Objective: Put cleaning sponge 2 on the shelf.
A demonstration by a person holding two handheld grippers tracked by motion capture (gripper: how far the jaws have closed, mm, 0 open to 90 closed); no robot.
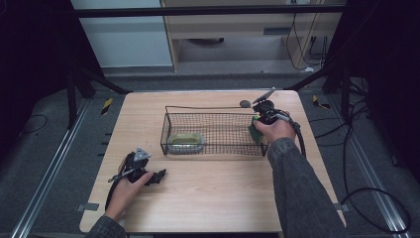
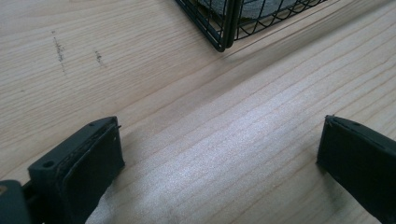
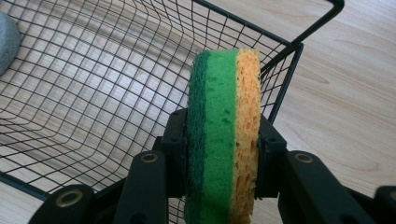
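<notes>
A black wire basket (image 1: 213,110) stands in the middle of the wooden table. Inside its left end lies a pale grey-green sponge (image 1: 185,142). My right gripper (image 1: 257,125) hovers at the basket's right end, shut on a green and yellow sponge (image 3: 224,135) held on edge over the mesh (image 3: 93,84); the jaws press it from both sides. My left gripper (image 1: 159,176) rests on the table in front of the basket's left corner (image 2: 223,32), its jaws wide open over bare wood with nothing between the pads (image 2: 88,168).
A small dark round object (image 1: 244,103) lies on the table behind the basket's right end. Bare wood spreads across the front of the table (image 1: 213,193). Black frame posts and cables stand off the table on both sides.
</notes>
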